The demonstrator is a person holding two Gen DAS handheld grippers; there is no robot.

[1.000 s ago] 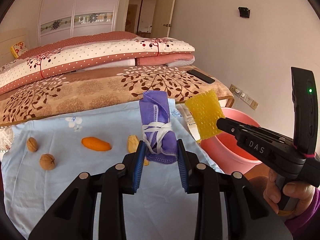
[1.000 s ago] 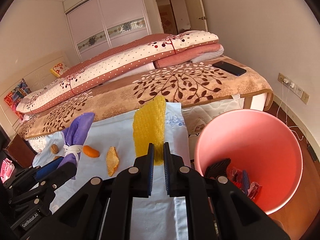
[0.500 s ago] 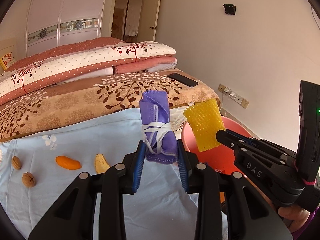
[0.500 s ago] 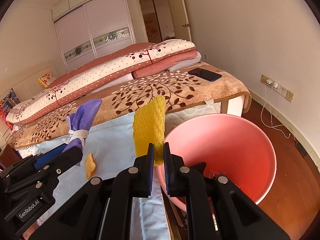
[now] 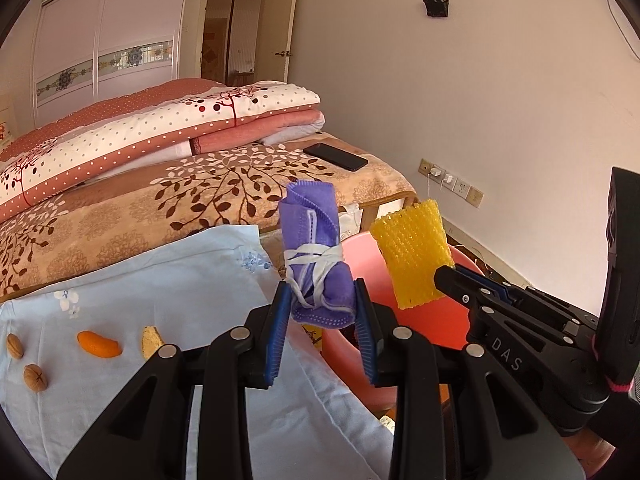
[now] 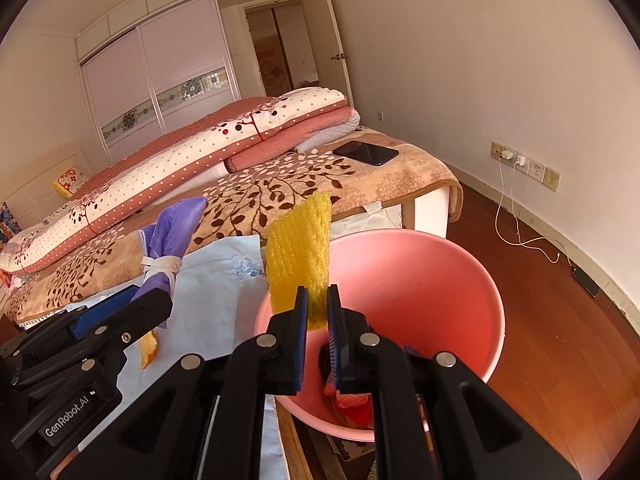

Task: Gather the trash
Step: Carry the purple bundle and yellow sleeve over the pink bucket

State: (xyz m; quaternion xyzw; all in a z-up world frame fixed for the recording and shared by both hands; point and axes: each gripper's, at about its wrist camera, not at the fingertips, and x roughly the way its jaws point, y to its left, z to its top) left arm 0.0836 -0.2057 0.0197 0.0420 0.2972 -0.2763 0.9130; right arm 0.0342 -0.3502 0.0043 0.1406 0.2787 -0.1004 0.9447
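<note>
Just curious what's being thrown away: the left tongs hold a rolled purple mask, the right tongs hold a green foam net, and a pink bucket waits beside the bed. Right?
Nearly. The foam net in the right tongs is yellow, not green, as the right wrist view shows. The left tongs do hold the rolled purple mask, and the pink bucket stands beside the bed.

Both views bright, soft daylight, no hard glare. Light falls evenly on wall (image 6: 500, 80) right of claws and on bed (image 5: 180, 184) beyond them. Black claw arms in foreground dark, little detail. Faint soft shadow inside pink bucket (image 6: 420, 280) behind right claw. Strong fisheye bend: wardrobe (image 6: 160, 80) and floor (image 6: 560, 340) curve toward edges; black vignette in corners. Focus sharp throughout, no motion blur.
</note>
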